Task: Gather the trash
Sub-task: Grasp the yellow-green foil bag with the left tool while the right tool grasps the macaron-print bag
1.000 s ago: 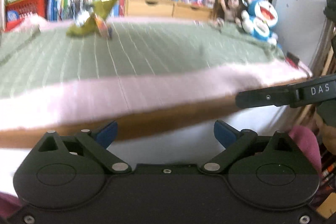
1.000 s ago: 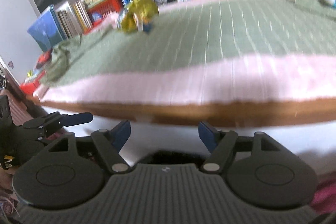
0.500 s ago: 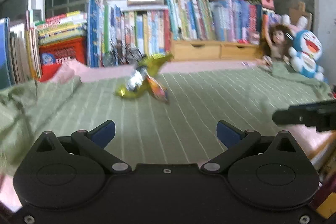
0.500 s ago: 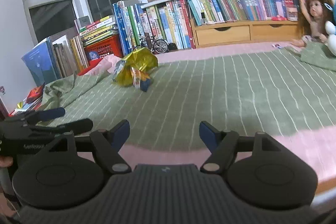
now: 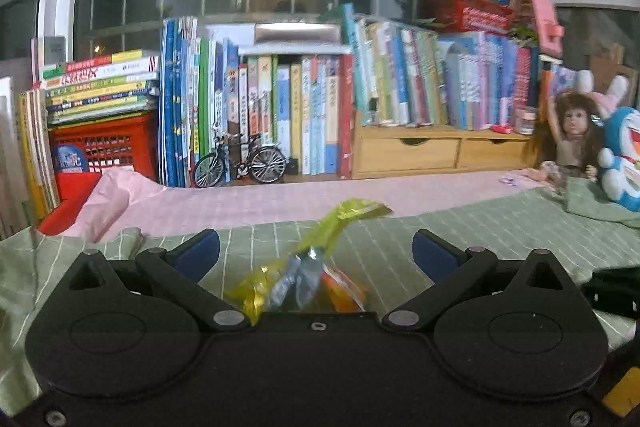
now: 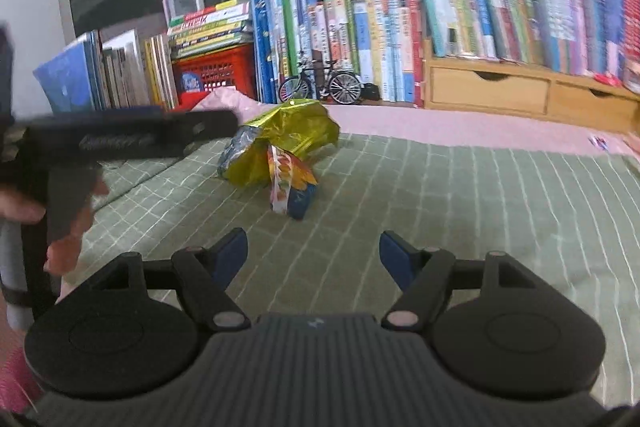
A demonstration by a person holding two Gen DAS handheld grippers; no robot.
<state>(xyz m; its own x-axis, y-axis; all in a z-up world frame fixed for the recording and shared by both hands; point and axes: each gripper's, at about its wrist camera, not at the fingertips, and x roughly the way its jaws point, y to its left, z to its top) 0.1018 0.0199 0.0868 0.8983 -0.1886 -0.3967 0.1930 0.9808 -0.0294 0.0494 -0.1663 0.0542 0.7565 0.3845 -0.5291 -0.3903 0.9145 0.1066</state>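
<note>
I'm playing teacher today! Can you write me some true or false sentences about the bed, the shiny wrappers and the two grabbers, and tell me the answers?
1. The yellow wrappers lie on the green striped blanket. True.
2. The left gripper is squeezing the wrappers. False: its jaws are wide open, the wrappers only lying between them.
3. The right gripper is open and empty. True.
4. A toy bicycle stands in front of the books. True.
5. The doll lies on top of the wrappers. False: it sits far off to the side.
</note>
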